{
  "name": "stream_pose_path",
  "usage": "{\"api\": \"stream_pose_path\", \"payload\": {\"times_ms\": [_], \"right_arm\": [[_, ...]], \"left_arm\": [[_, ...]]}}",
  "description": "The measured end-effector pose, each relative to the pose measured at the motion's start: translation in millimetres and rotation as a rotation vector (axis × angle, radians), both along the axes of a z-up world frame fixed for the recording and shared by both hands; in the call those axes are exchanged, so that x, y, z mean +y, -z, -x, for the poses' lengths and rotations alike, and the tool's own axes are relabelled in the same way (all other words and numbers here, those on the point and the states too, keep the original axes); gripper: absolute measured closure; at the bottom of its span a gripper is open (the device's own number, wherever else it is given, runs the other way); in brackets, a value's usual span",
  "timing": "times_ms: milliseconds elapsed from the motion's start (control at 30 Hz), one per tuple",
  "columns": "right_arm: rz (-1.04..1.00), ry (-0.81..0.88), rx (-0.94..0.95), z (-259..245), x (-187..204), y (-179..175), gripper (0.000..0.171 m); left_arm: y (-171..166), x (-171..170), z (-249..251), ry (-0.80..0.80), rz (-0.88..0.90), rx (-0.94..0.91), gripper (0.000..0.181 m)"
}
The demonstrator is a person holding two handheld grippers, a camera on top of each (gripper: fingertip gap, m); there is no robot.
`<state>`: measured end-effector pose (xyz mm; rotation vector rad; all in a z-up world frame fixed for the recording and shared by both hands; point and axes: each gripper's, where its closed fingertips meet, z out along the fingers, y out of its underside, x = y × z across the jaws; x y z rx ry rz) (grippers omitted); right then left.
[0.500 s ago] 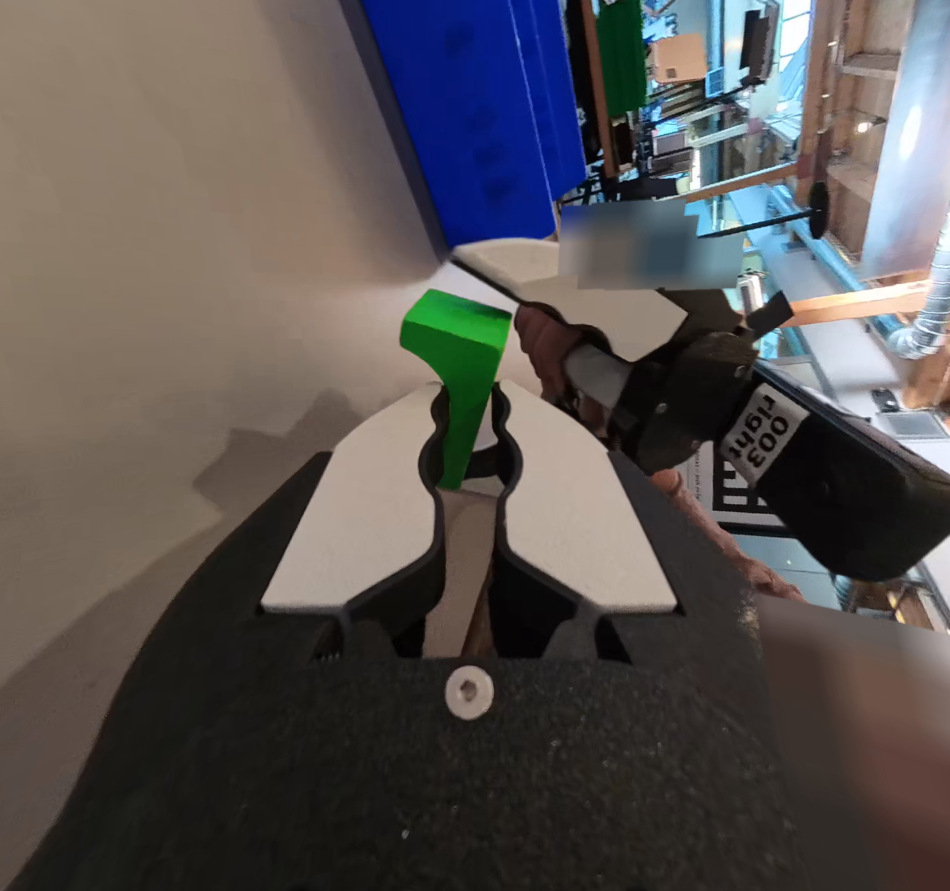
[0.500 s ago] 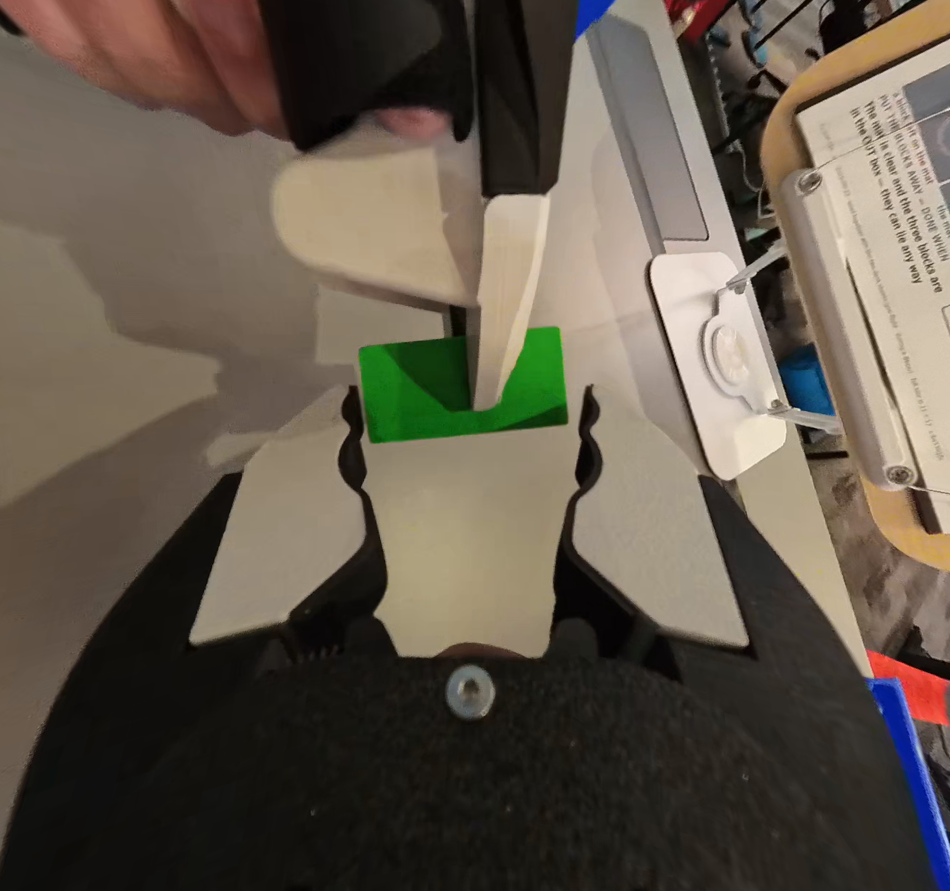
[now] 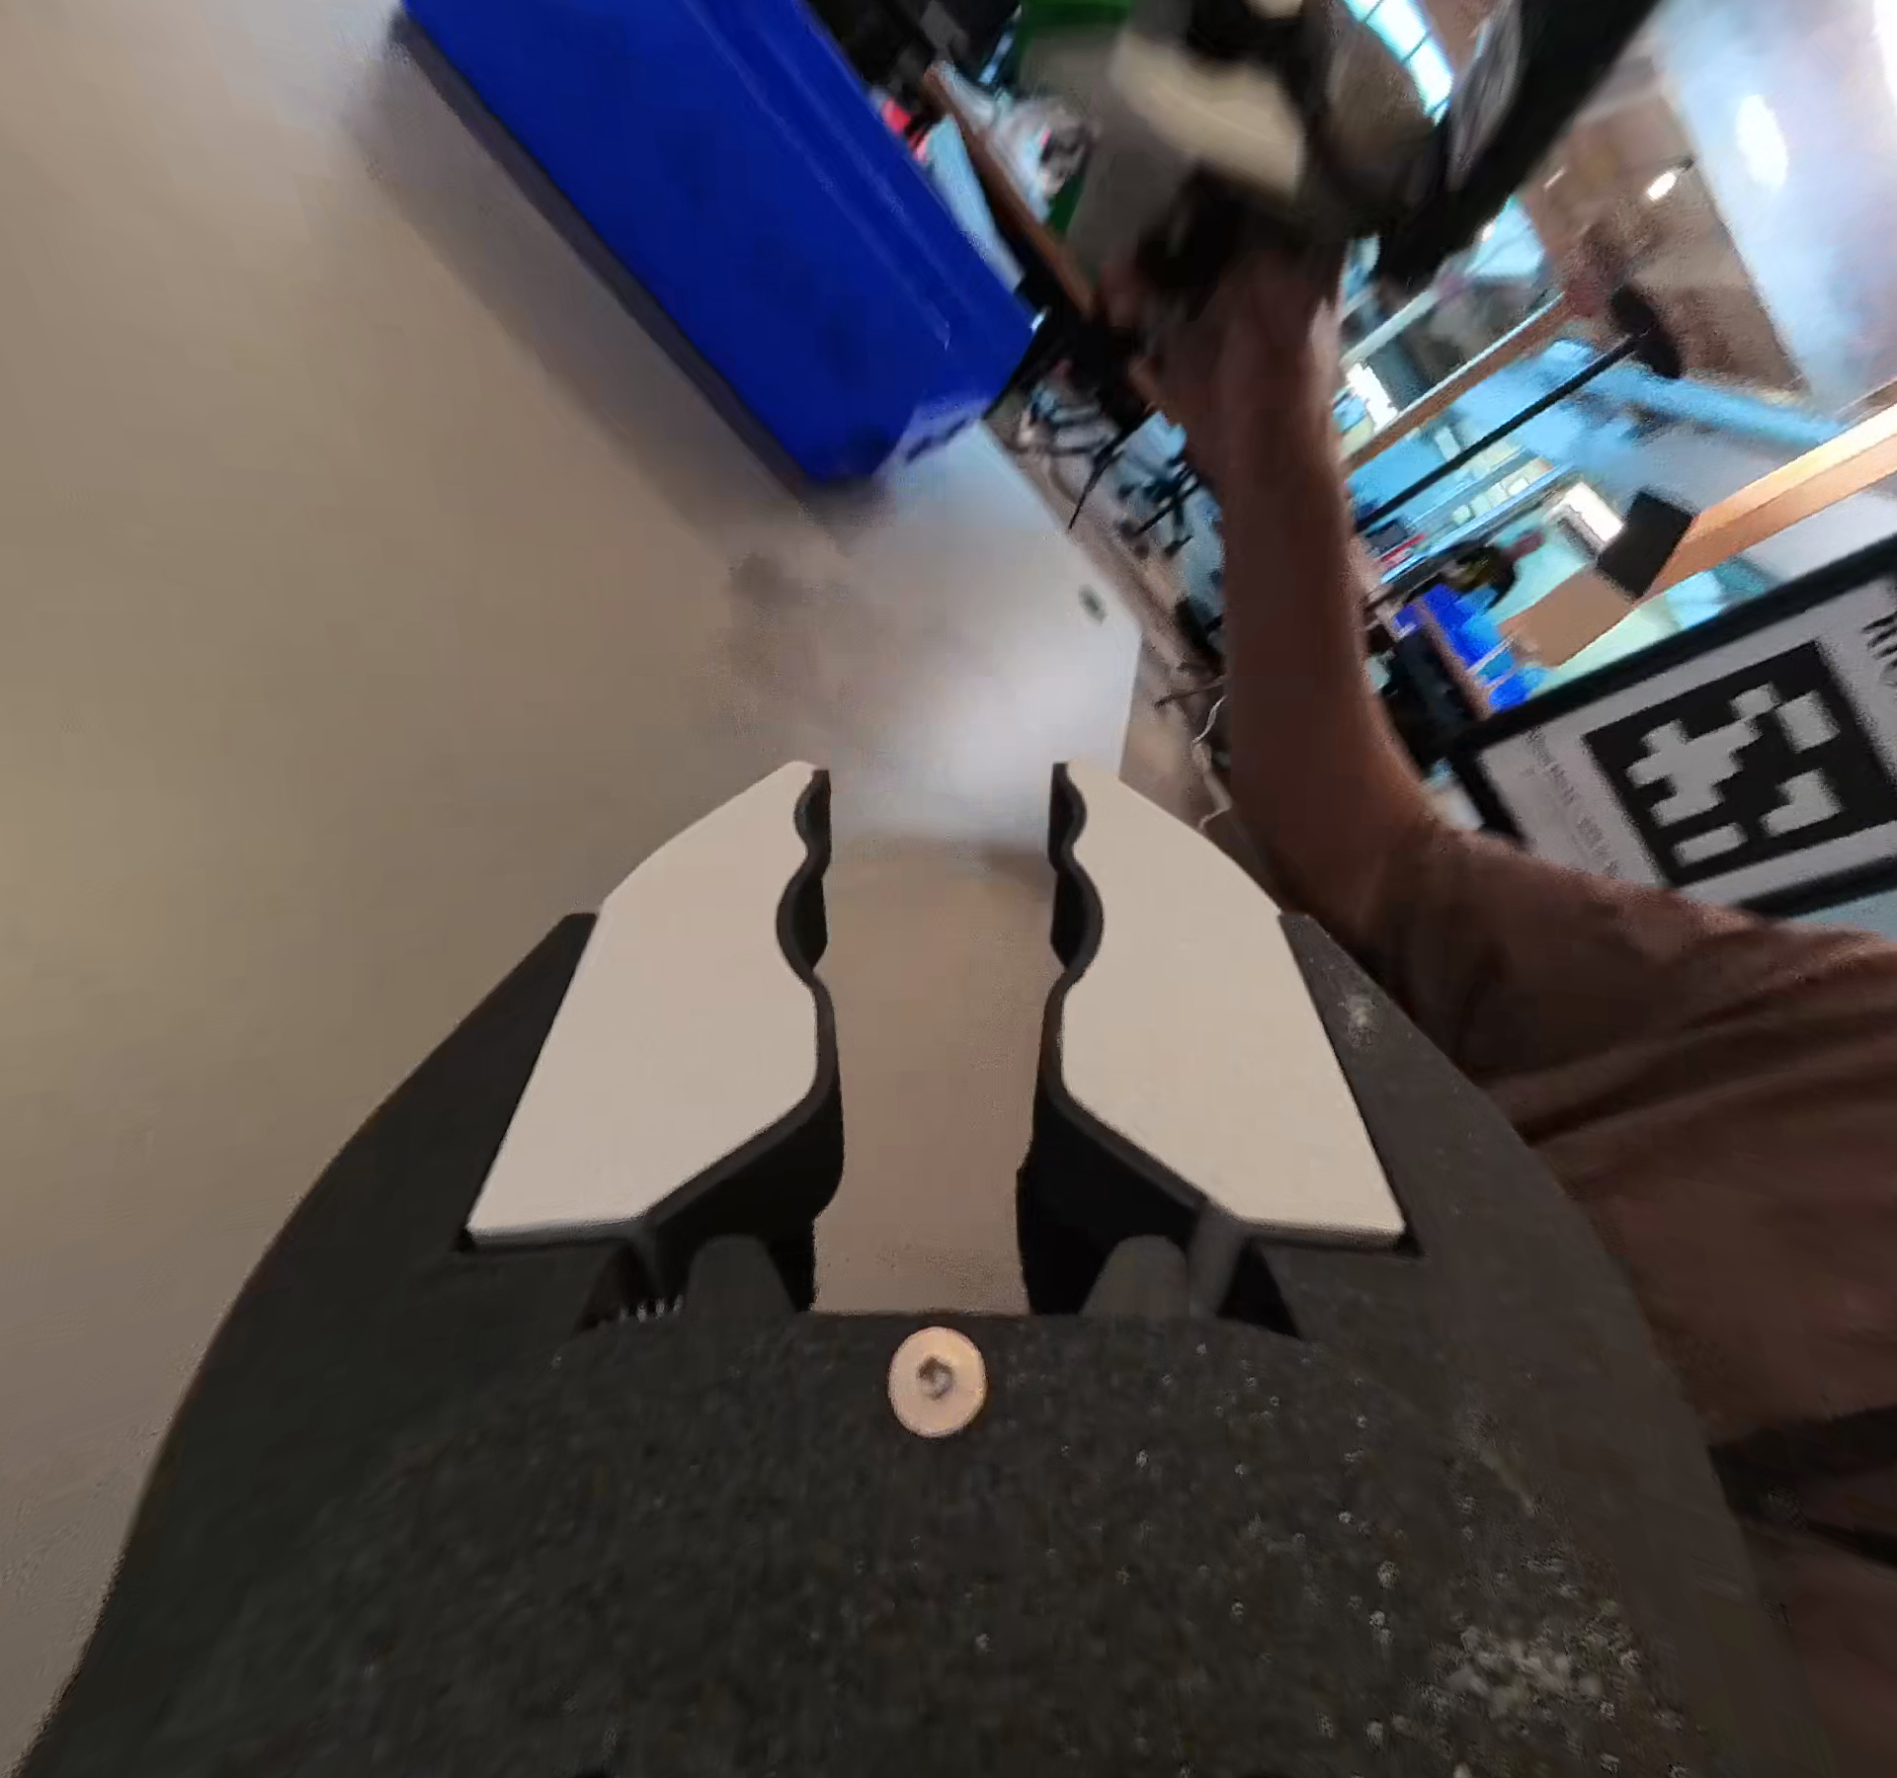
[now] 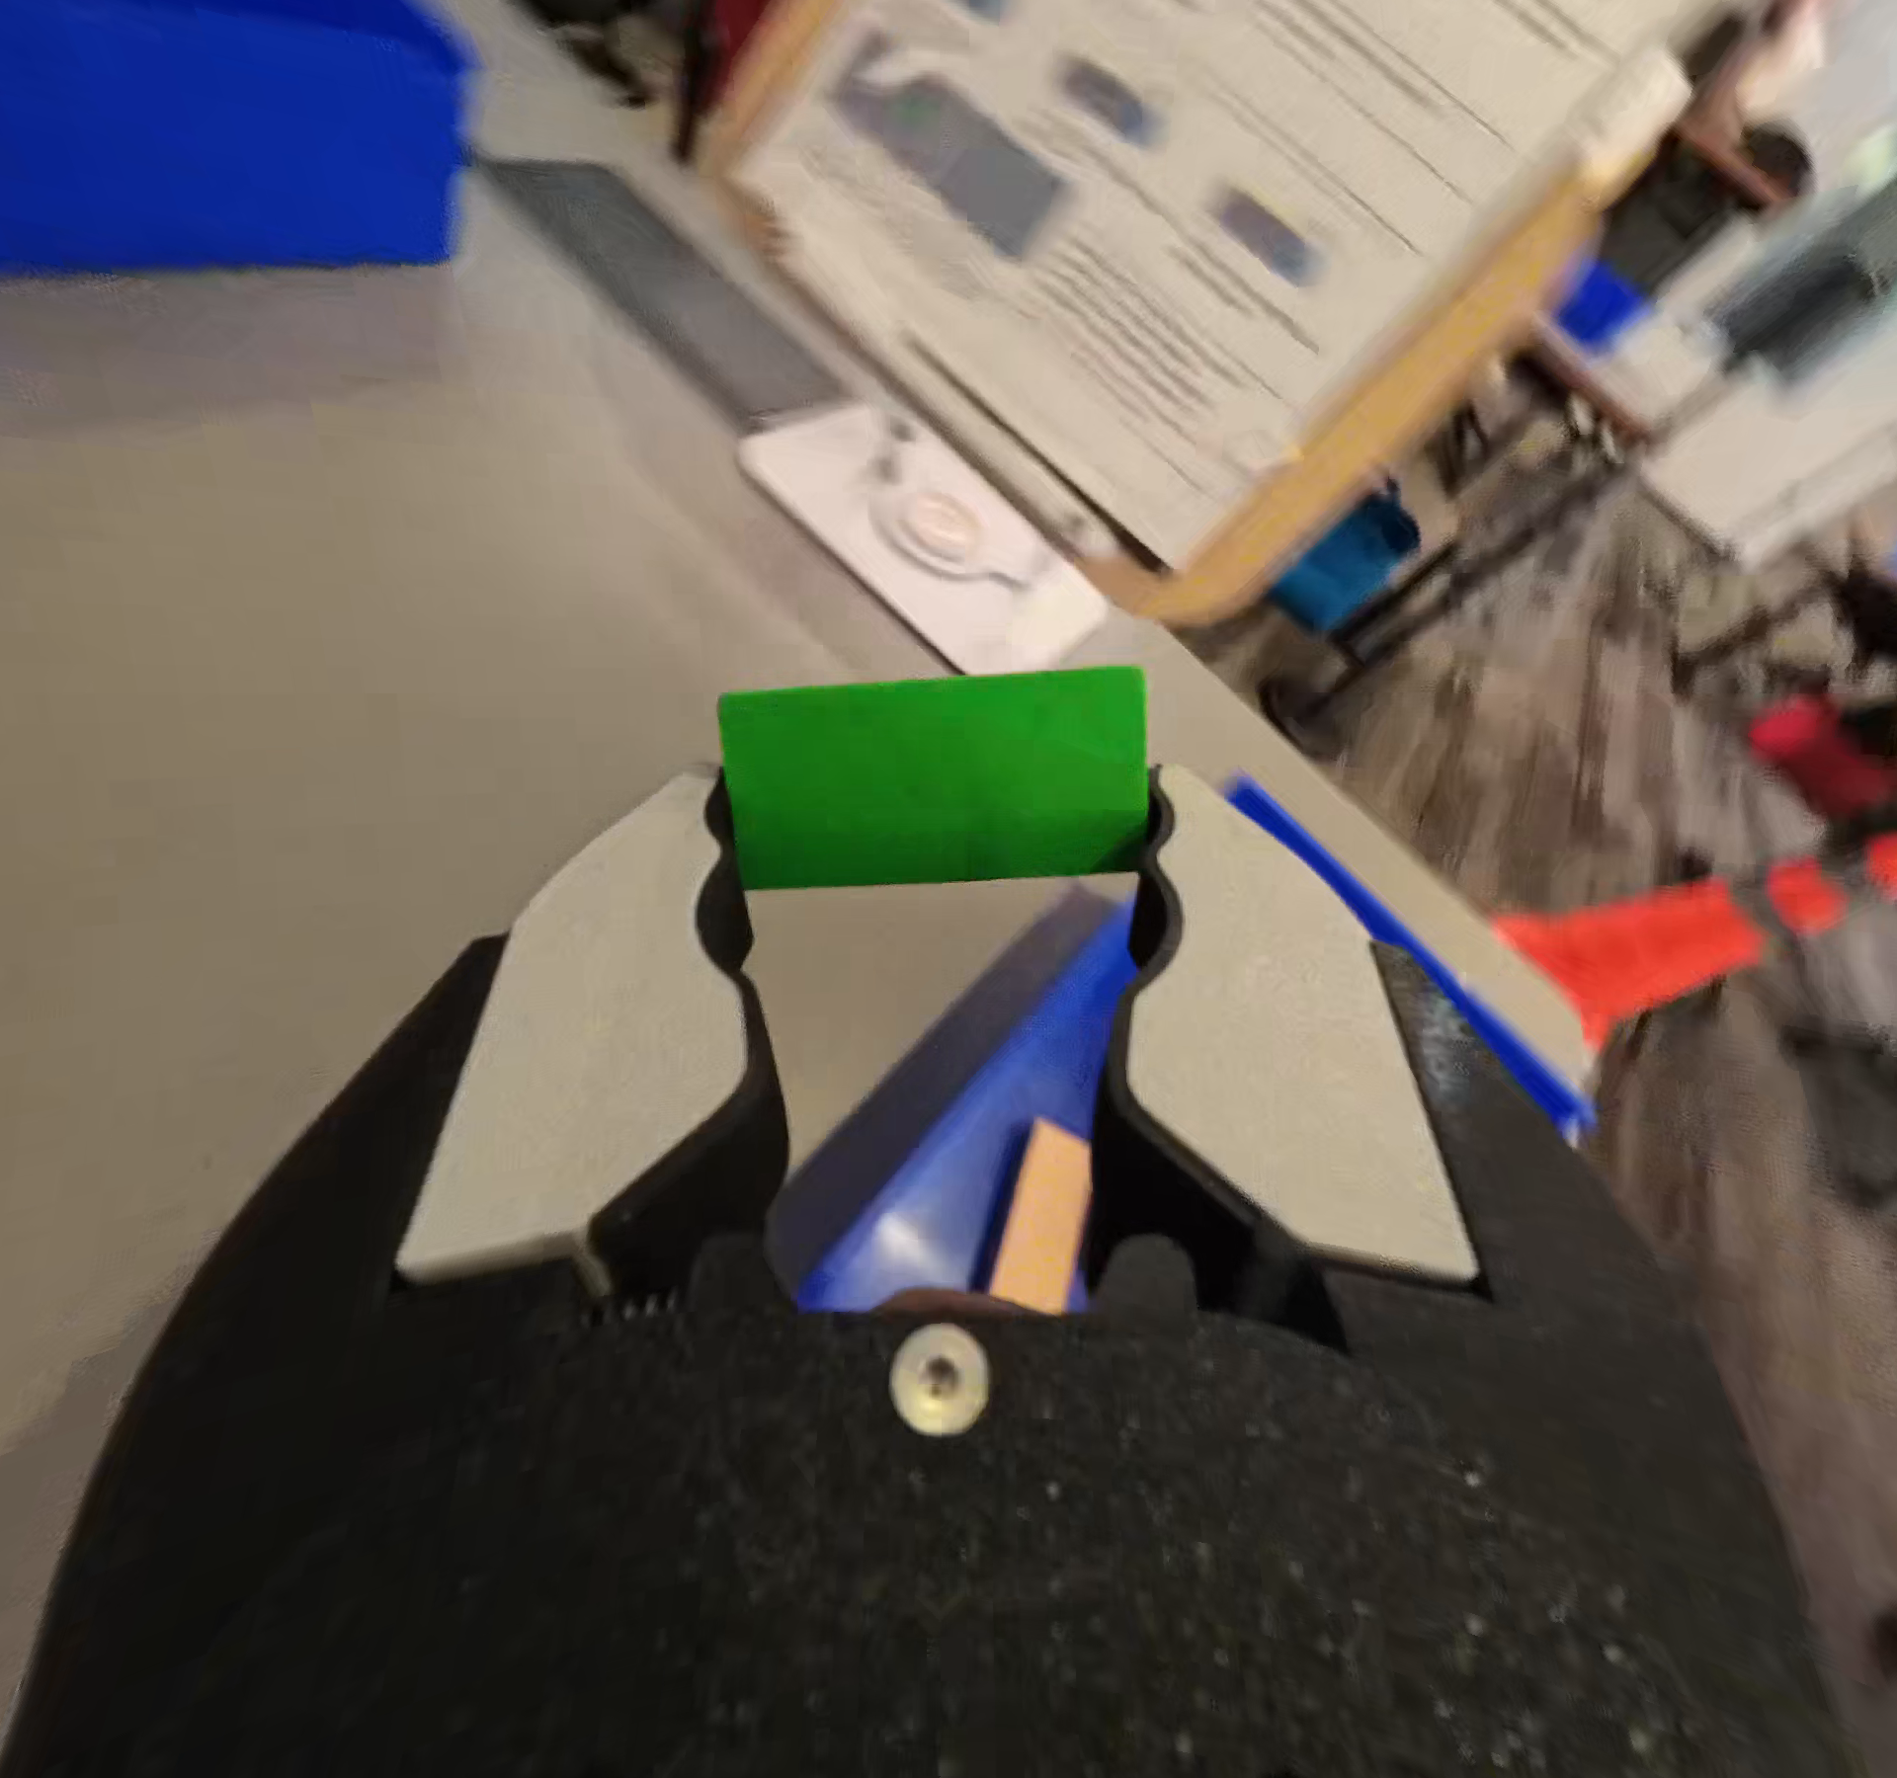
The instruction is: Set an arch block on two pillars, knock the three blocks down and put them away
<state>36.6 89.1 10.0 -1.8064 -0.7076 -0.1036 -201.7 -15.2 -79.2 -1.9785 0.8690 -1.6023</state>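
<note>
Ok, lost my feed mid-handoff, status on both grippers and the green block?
Left gripper open, empty. Right gripper shut on green block, above blue bin; tan block already inside. Nothing in the way.

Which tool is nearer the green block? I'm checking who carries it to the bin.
Right. The right tool is clamped on the green block, holding it between its fingertips. The left tool is open and empty over the table, with no block in its view.
</note>
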Motion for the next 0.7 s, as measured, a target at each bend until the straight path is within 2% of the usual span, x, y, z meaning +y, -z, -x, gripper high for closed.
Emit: {"api": "stream_pose_path", "payload": {"times_ms": [67,133,267,367,433,500,633,700], "right_arm": [[0.124,0.181,0.093,-72,7,7,0.099],[0.341,0.365,0.085,-133,7,39,0.098],[0.892,0.518,-0.103,-190,-13,116,0.098],[1.144,0.522,-0.244,-202,-26,148,0.098],[1.253,0.509,-0.367,-209,-38,158,0.098],[1.337,0.470,-0.398,-205,-46,167,0.098],[1.389,0.469,-0.421,-205,-52,184,0.098],[1.351,0.491,-0.412,-210,-48,187,0.097]], "left_arm": [[17,-21,9,-0.010,-0.071,0.042,0.142],[29,-32,15,-0.035,-0.123,0.082,0.144],[30,-36,15,-0.038,-0.149,0.083,0.144],[33,-37,14,-0.016,-0.126,0.092,0.144],[41,-38,15,-0.016,-0.144,0.131,0.144],[45,-41,15,-0.004,-0.168,0.164,0.144],[52,-36,19,-0.029,-0.265,0.234,0.142],[54,-28,25,-0.075,-0.350,0.287,0.137]]}}
